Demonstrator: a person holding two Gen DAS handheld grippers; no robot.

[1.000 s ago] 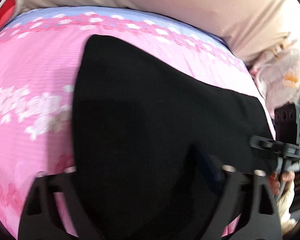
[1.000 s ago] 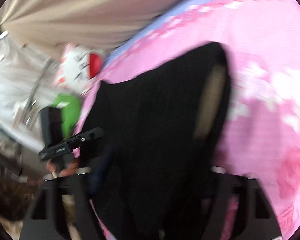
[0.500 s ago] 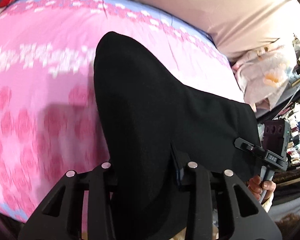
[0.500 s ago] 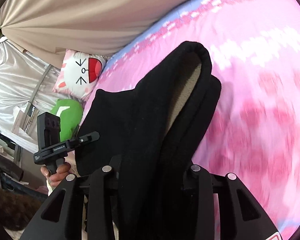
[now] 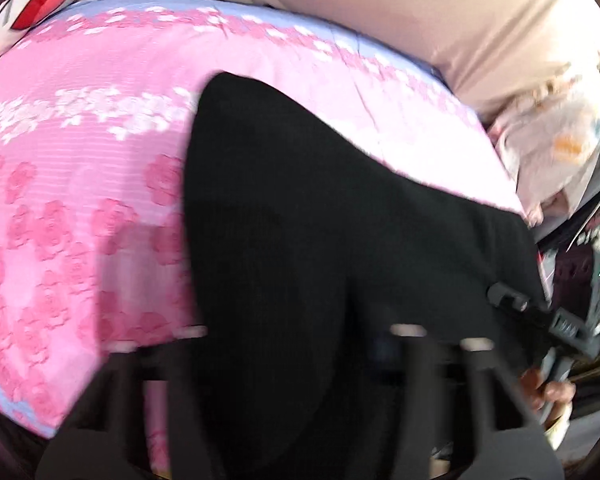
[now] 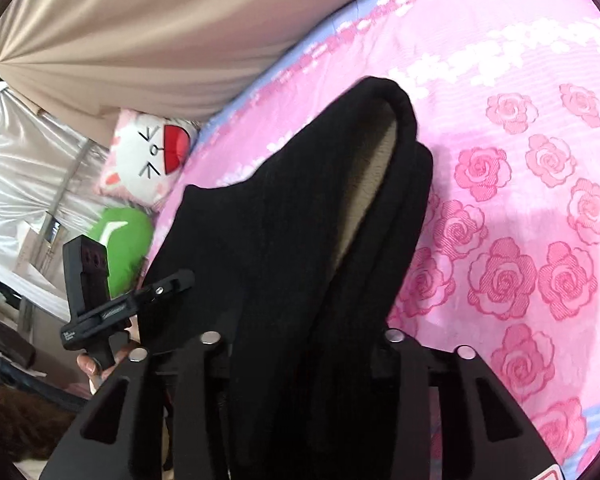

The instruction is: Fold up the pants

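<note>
From the left wrist view, the black pants [image 5: 320, 220] run away from my left gripper [image 5: 296, 344] across the pink bedspread [image 5: 80, 200], long axis pointing up toward the far bed edge. The picture is blurred, but the jaws look narrowed onto the near hem, cloth bunched between them. The right gripper [image 5: 540, 320] sits at the same edge, just beside.

From the right wrist view, my right gripper [image 6: 300, 344] clamps a thick fold of the pants [image 6: 300, 220] (pale lining showing), which stretch ahead over the bedspread [image 6: 520, 200]; the left gripper [image 6: 120, 304] holds the neighbouring corner.
</note>
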